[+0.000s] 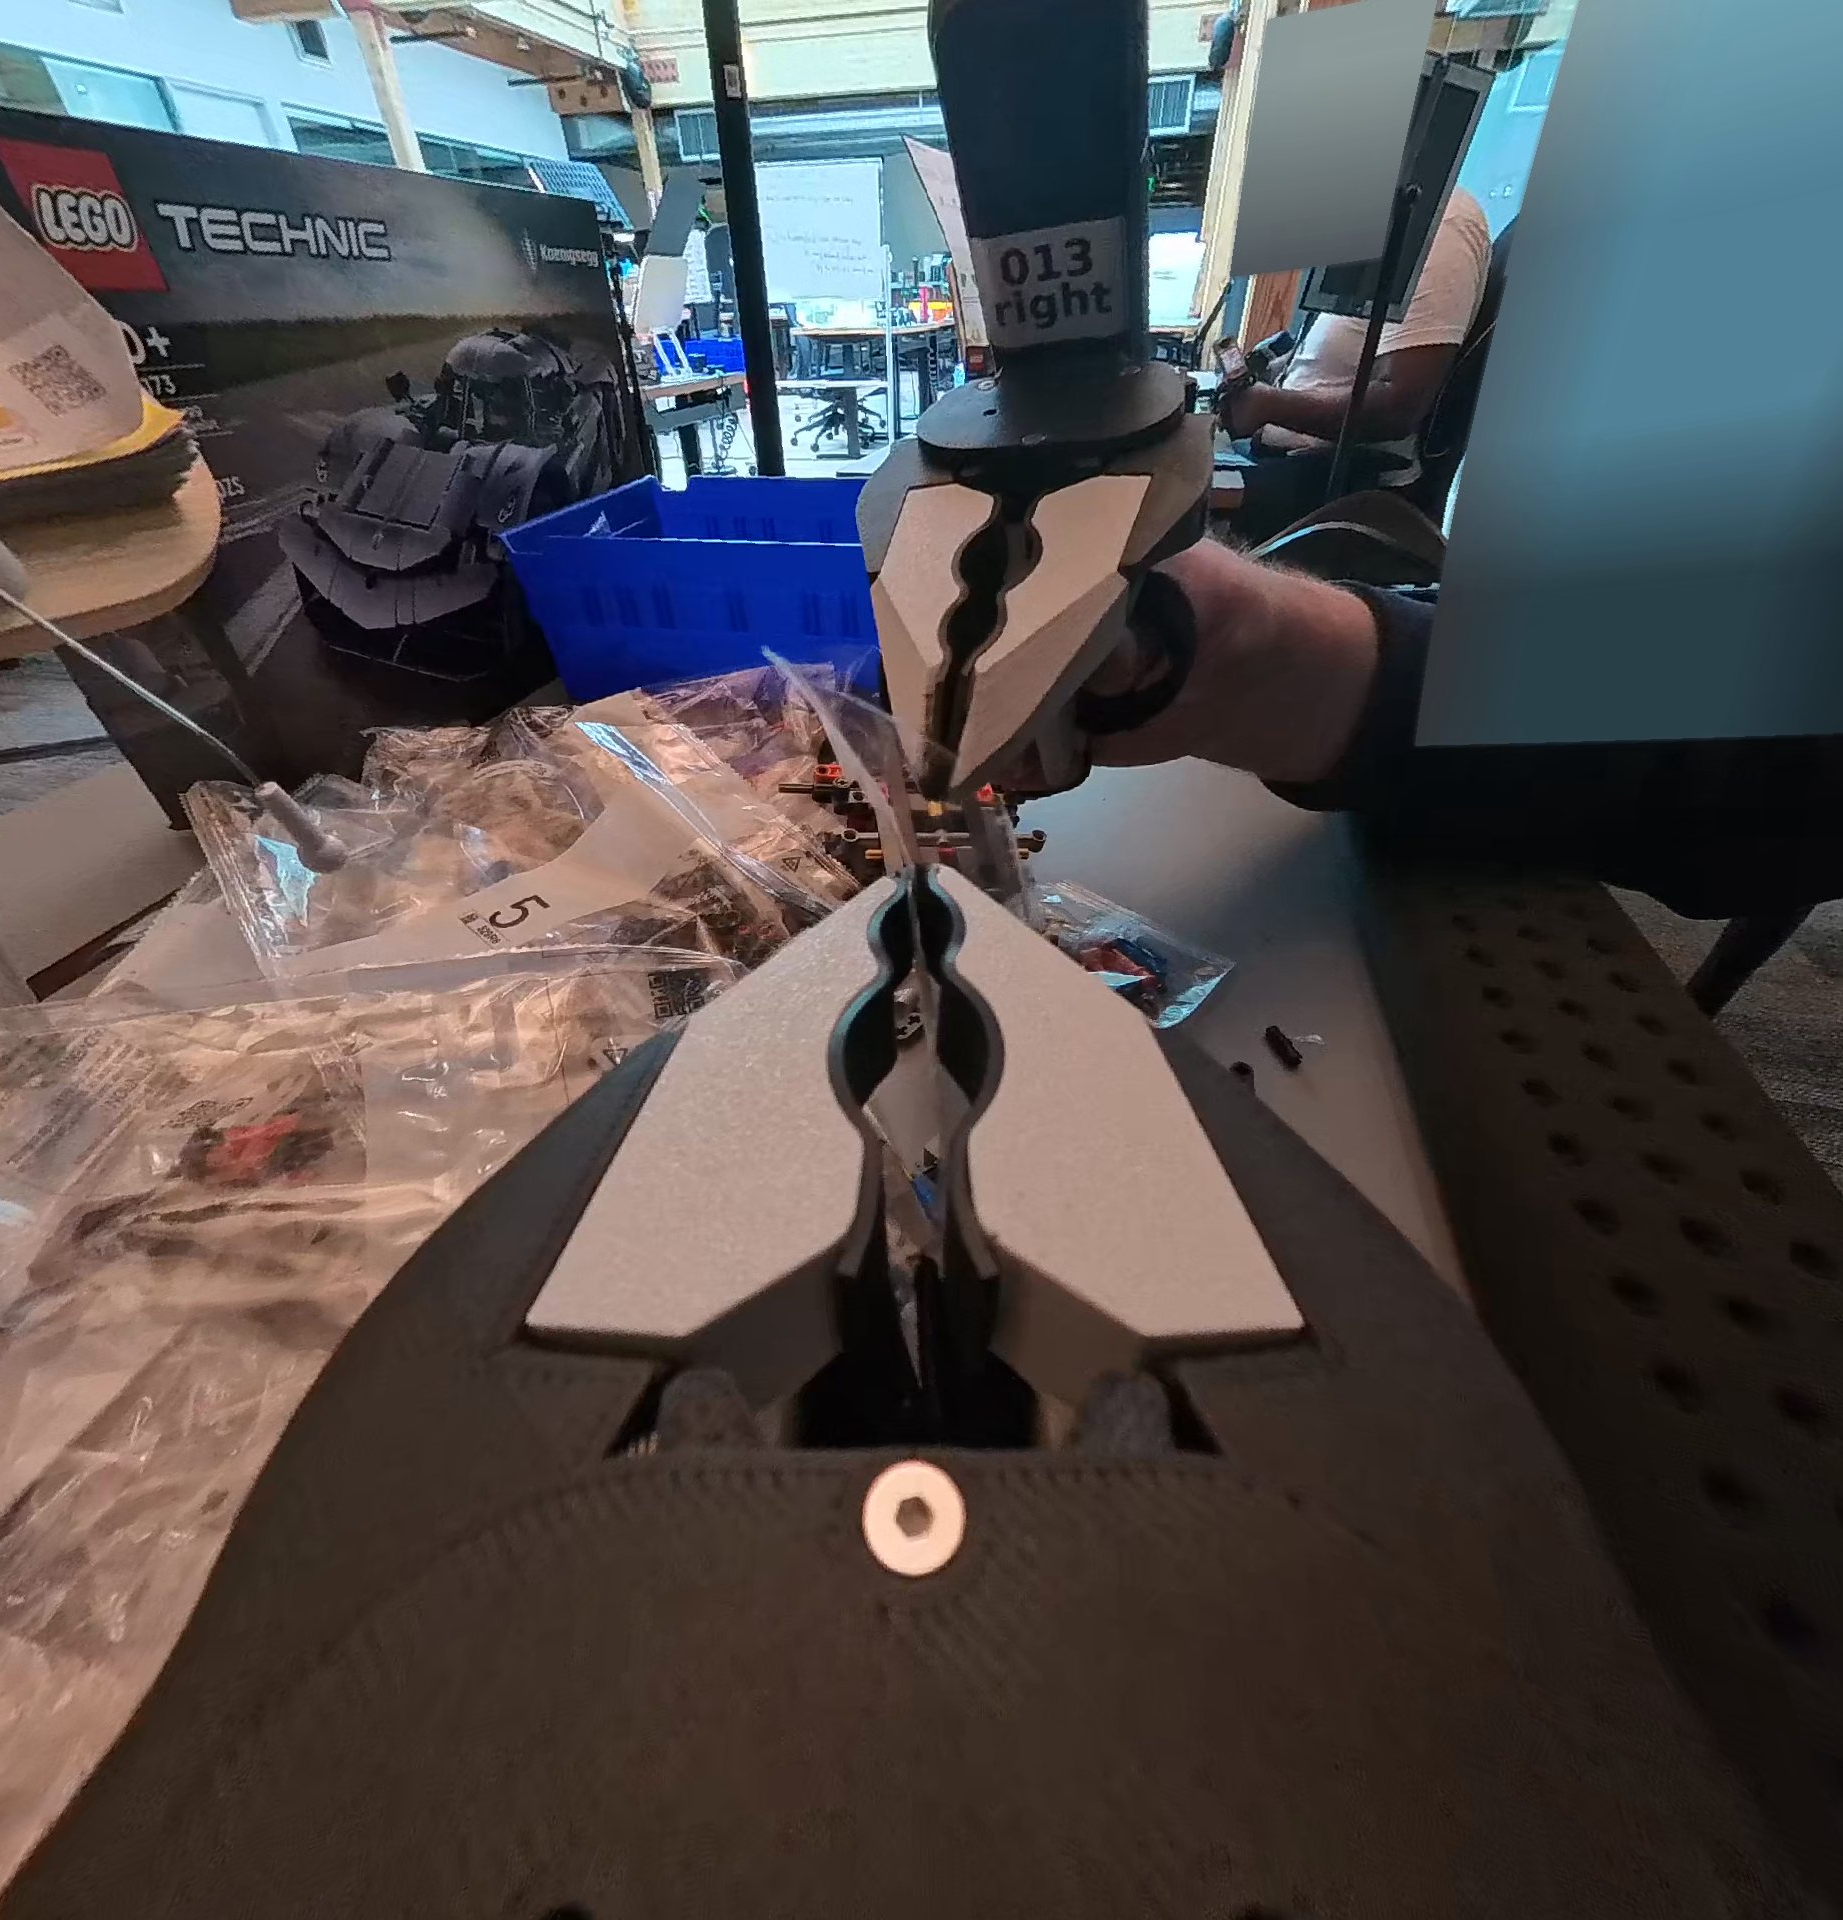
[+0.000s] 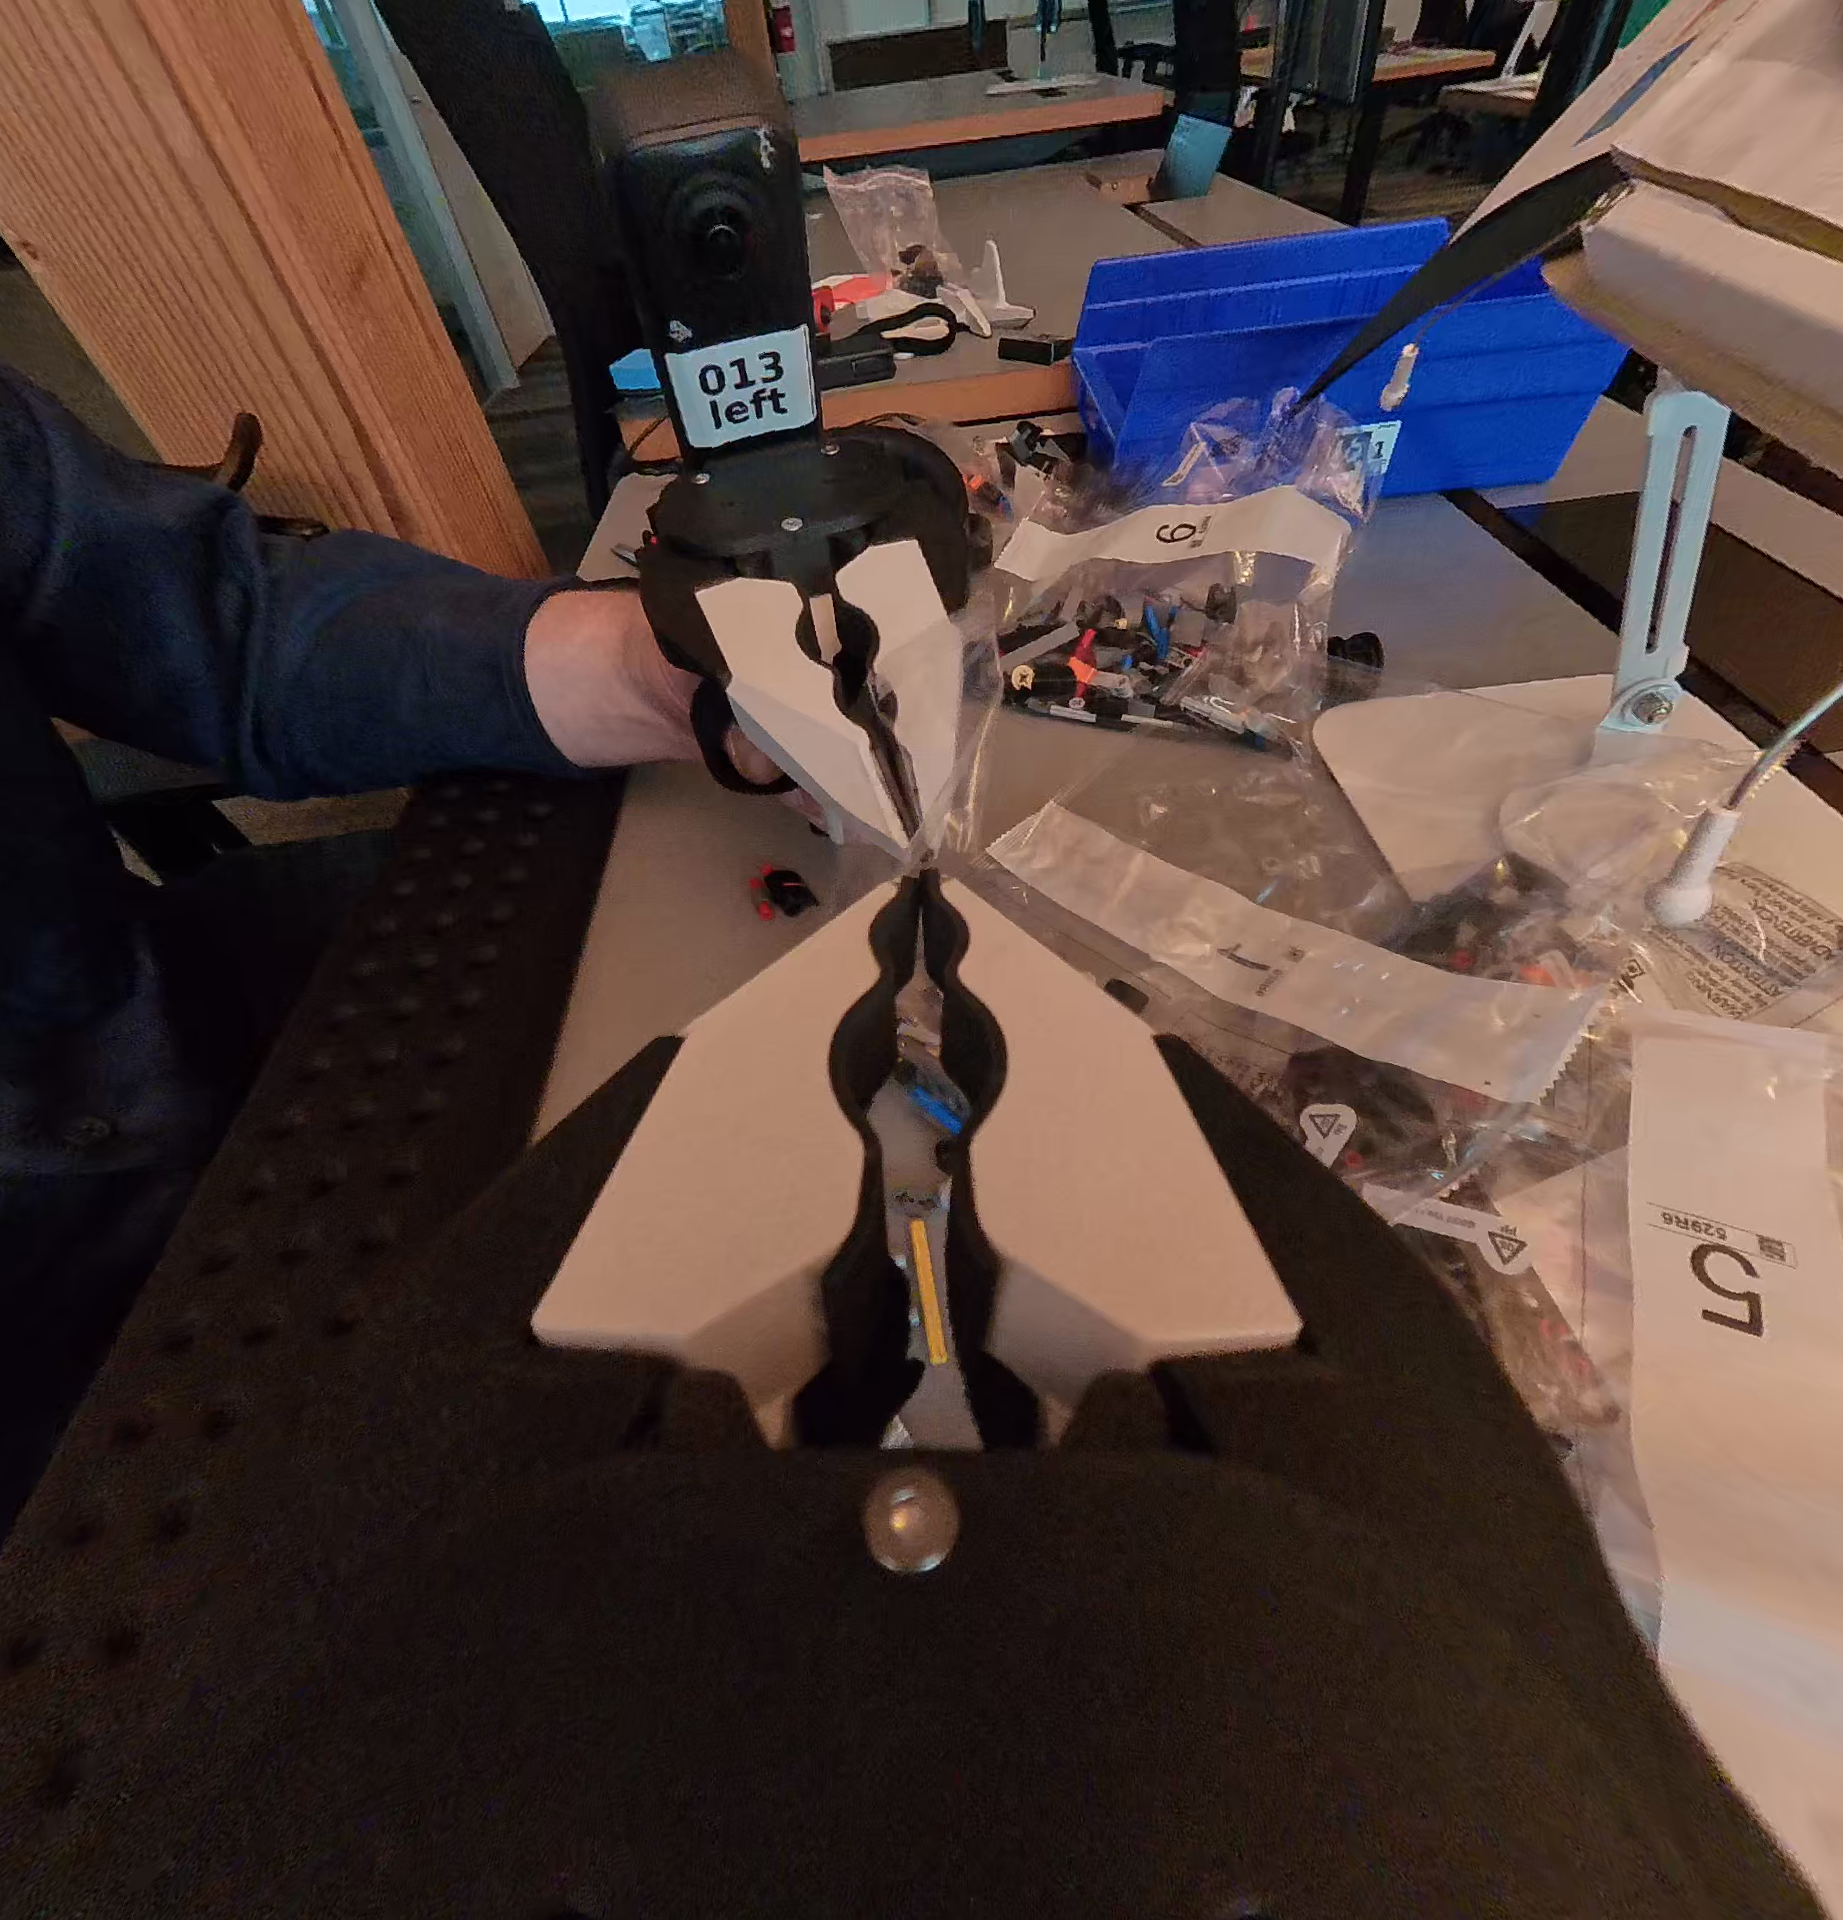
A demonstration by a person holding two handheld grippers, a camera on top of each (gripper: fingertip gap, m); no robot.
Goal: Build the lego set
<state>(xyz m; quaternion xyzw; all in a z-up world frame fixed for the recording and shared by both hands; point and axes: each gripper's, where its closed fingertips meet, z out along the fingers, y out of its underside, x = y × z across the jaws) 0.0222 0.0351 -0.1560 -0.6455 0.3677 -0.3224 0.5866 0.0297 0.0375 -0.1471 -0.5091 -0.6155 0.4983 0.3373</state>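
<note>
L gripper [image 1: 922,883] & R gripper [image 2: 922,883] tips meet, both pinching one clear bag [image 2: 943,727] over table [image 2: 688,935]; printed box [image 1: 304,416] & numbered bags [image 1: 501,914] behind

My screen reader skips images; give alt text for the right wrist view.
Both grippers, right and left, are shut tip to tip on one clear plastic bag above a grey table. Bags of parts and a blue bin lie beyond.

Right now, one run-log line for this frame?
stage: opening parts bag | left gripper: shut on clear bag | right gripper: shut on clear bag | bag: off table, between tips
</note>
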